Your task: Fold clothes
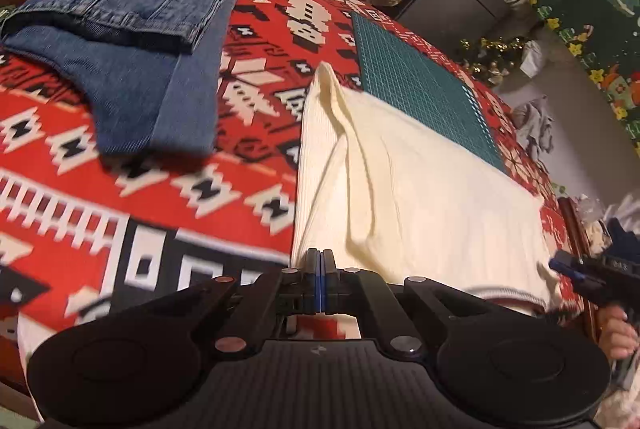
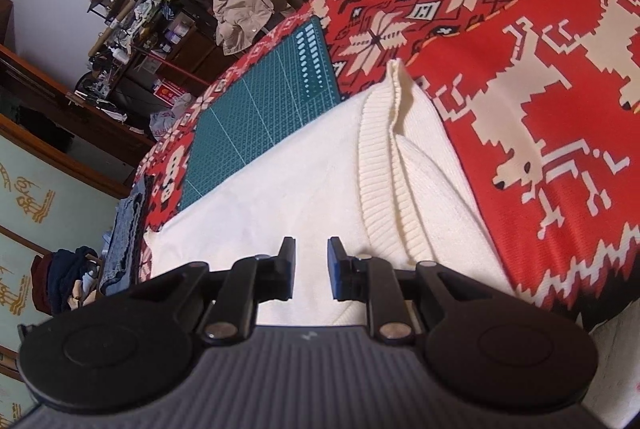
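Left gripper (image 1: 319, 261) has its jaws pressed together at the sweater's (image 1: 400, 189) near edge; whether any knit is pinched between them I cannot tell. Right gripper (image 2: 311, 261) hovers over the same sweater with jaws apart, nothing between them. The sweater lies on the red cloth (image 1: 100, 197), its far edge over the green mat (image 1: 416, 85) at one o'clock. Jeans (image 1: 132, 41) at ten o'clock look already folded; the sweater seems partly folded, more to do. No readable writing or brand shows
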